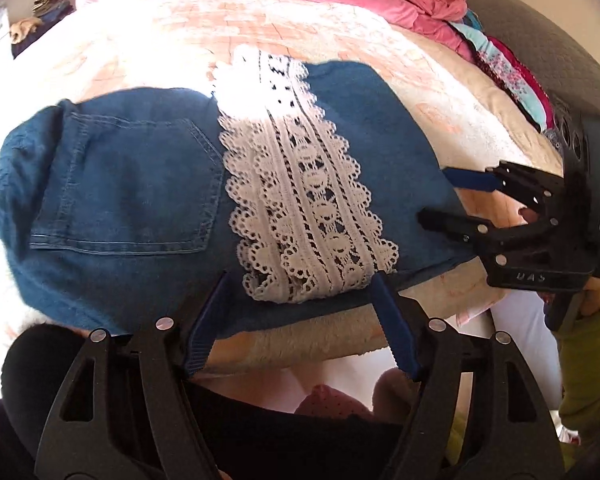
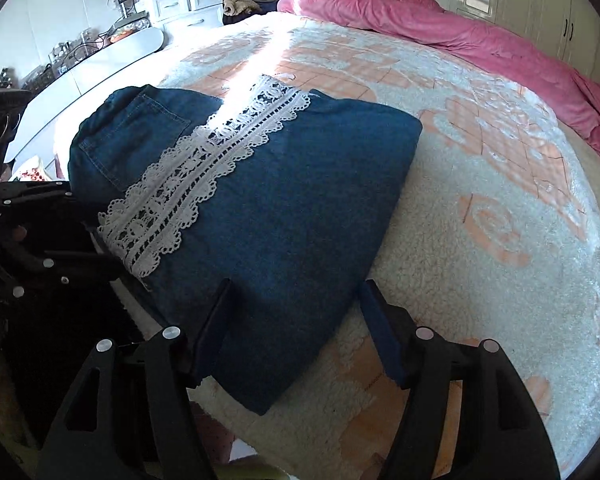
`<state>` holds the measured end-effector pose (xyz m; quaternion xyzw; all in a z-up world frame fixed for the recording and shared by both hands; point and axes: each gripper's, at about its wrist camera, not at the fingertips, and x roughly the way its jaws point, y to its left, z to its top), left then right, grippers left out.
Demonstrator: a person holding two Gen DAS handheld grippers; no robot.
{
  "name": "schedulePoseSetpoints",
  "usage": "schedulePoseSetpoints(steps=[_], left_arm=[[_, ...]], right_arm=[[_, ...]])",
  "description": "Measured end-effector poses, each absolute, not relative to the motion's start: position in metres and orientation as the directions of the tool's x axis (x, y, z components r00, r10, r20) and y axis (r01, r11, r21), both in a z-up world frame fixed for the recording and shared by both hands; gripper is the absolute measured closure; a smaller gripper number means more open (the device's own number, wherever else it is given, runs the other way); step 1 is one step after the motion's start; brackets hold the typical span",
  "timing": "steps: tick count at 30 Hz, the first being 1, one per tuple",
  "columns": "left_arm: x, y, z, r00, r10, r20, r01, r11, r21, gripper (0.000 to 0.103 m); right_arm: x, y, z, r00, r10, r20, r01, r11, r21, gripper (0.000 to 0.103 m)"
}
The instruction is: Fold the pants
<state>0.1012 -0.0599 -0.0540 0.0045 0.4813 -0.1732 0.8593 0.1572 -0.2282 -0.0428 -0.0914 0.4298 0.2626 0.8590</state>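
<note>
Left claw: released, fingers spread wide at the near edge of the pants, gripping nothing.
Pants: blue denim, folded into a compact bundle, lying on the bed near its front edge; back pocket up on the left.
Lace: white band running across the top of the fold.
Right claw: released, straddling the near right corner of the pants; whether its left finger touches the denim is hard to tell.
Blanket: pink, bunched along the far side of the bed.
</note>
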Motion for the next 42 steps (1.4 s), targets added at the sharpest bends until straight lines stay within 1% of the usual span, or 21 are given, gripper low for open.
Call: schedulePoseSetpoints(steps=[4,5,7,9,11,12,13,14,16,22,30,36,42], left_arm=[[0.094,-0.051,-0.041,0.521,-0.284,-0.805,0.277,0.948,-0.155,0.037],[0.093,-0.048,-0.039,0.529,-0.28,-0.801,0.271,0.95,-0.154,0.037],[0.09,-0.043,-0.033,0.546,-0.273,-0.792,0.256,0.955,-0.152,0.034],[0.087,-0.039,-0.027,0.564,-0.263,-0.783,0.242,0.959,-0.147,0.03],[0.085,-0.034,-0.022,0.578,-0.259,-0.774,0.234,0.961,-0.147,0.03],[0.084,-0.032,-0.019,0.585,-0.254,-0.77,0.228,0.963,-0.144,0.03],[0.083,-0.029,-0.017,0.592,-0.249,-0.767,0.222,0.965,-0.142,0.028],[0.081,-0.025,-0.014,0.599,-0.244,-0.763,0.214,0.967,-0.142,0.027],[0.08,-0.019,-0.01,0.611,-0.238,-0.755,0.201,0.969,-0.143,0.023],[0.073,0.009,-0.001,0.644,-0.2,-0.738,0.135,0.98,-0.148,0.018],[0.068,0.054,0.001,0.667,-0.148,-0.73,0.024,0.984,-0.178,0.015],[0.07,0.082,-0.006,0.662,-0.125,-0.739,-0.041,0.978,-0.203,0.015],[0.078,0.093,-0.015,0.647,-0.134,-0.751,-0.053,0.974,-0.219,0.015]], right_arm=[[0.152,-0.237,-0.029,0.509,0.397,-0.764,-0.511,0.853,0.103,0.038],[0.151,-0.239,-0.026,0.513,0.406,-0.757,-0.51,0.853,0.111,0.031],[0.149,-0.242,-0.019,0.526,0.408,-0.746,-0.504,0.856,0.112,0.027],[0.147,-0.242,-0.011,0.539,0.412,-0.735,-0.503,0.857,0.112,0.027],[0.146,-0.241,-0.004,0.553,0.411,-0.725,-0.5,0.86,0.106,0.021],[0.145,-0.241,-0.001,0.565,0.409,-0.717,-0.5,0.86,0.097,0.021],[0.144,-0.239,0.003,0.575,0.407,-0.709,-0.5,0.861,0.089,0.021],[0.143,-0.238,0.006,0.582,0.406,-0.705,-0.499,0.863,0.085,0.016],[0.143,-0.236,0.012,0.592,0.412,-0.693,-0.498,0.863,0.088,0.013],[0.142,-0.223,0.027,0.599,0.444,-0.667,-0.517,0.85,0.102,0.012],[0.155,-0.188,0.045,0.585,0.481,-0.653,-0.566,0.819,0.097,0.012],[0.174,-0.153,0.052,0.557,0.51,-0.656,-0.611,0.786,0.092,0.012],[0.202,-0.117,0.05,0.507,0.531,-0.679,-0.651,0.752,0.102,0.012]])
